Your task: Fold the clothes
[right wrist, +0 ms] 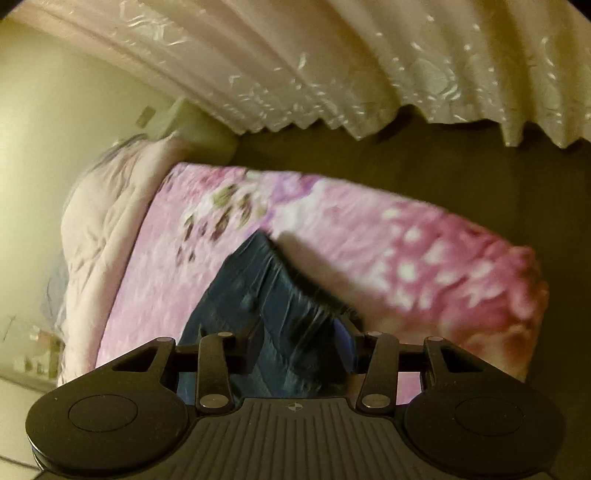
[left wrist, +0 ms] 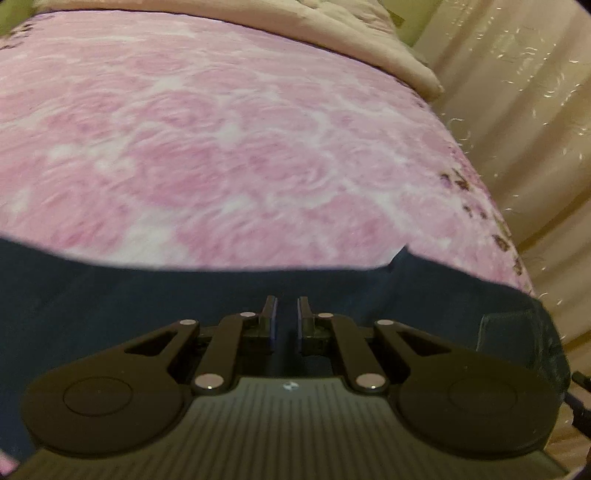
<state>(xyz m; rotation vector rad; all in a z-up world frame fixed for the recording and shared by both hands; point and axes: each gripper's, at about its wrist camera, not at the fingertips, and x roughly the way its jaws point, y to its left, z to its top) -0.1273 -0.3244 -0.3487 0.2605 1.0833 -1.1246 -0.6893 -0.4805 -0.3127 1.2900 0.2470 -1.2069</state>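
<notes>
A dark blue garment [left wrist: 110, 295] lies on the near part of a pink flowered bedspread [left wrist: 221, 147]. My left gripper [left wrist: 287, 317] hovers over the garment, its jaws a small gap apart with nothing between them. In the right wrist view the same blue garment [right wrist: 266, 295] hangs bunched between the wide-spread fingers of my right gripper [right wrist: 301, 347], near the bed's edge; whether the fingers touch it is hidden by the cloth. The picture is blurred.
A beige quilt [left wrist: 332, 29] lies along the far side of the bed and shows in the right wrist view [right wrist: 103, 229] too. Cream embroidered curtains [right wrist: 369, 66] hang beside the bed. Dark floor [right wrist: 480, 177] lies beyond the bed's edge.
</notes>
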